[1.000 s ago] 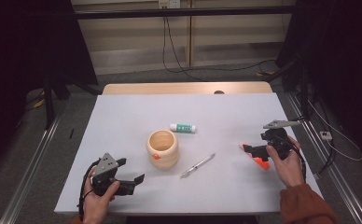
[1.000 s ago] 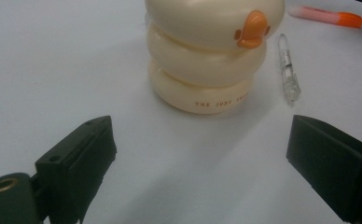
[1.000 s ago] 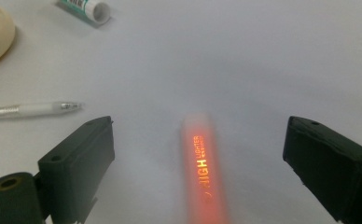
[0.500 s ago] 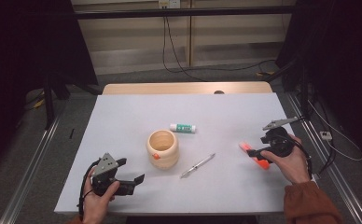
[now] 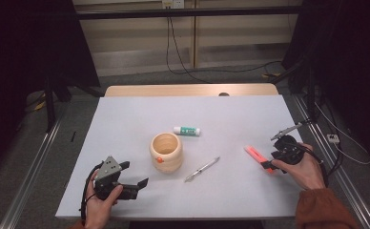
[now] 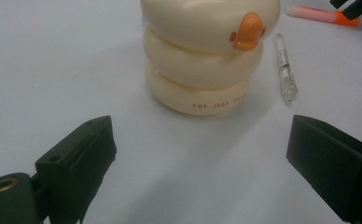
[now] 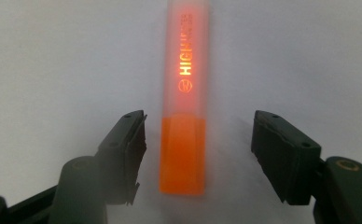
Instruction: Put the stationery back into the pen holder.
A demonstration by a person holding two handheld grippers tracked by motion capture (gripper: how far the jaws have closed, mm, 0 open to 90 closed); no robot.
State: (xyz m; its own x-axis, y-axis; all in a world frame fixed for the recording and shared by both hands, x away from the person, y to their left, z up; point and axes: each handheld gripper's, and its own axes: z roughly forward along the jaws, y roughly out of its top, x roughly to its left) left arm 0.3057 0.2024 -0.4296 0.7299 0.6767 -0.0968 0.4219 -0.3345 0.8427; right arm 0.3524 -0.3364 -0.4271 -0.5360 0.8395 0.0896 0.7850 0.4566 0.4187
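Note:
An orange highlighter [image 7: 184, 93] lies flat on the white table [image 5: 126, 129], right of centre [image 5: 255, 155]. My right gripper [image 7: 200, 149] straddles its orange cap end; its jaws have just been closing, with a gap still on both sides of the cap. In the high view this gripper [image 5: 269, 164] rests low at the table's right. My left gripper [image 6: 202, 158] stands wide open and holds nothing, aimed at a cream ringed holder [image 6: 207, 56] with an orange beak. From above, the left gripper [image 5: 142, 183] sits at the front left, short of the holder [image 5: 166, 151].
A clear pen [image 5: 202, 169] lies between the holder and the highlighter, also in the left gripper view [image 6: 284, 70]. A green-and-white glue stick [image 5: 187, 130] lies behind the holder. Cables run over the floor beyond the table's far edge.
My right hand has shifted slightly at the highlighter's near end. The left hand and the objects on the table have stayed put.

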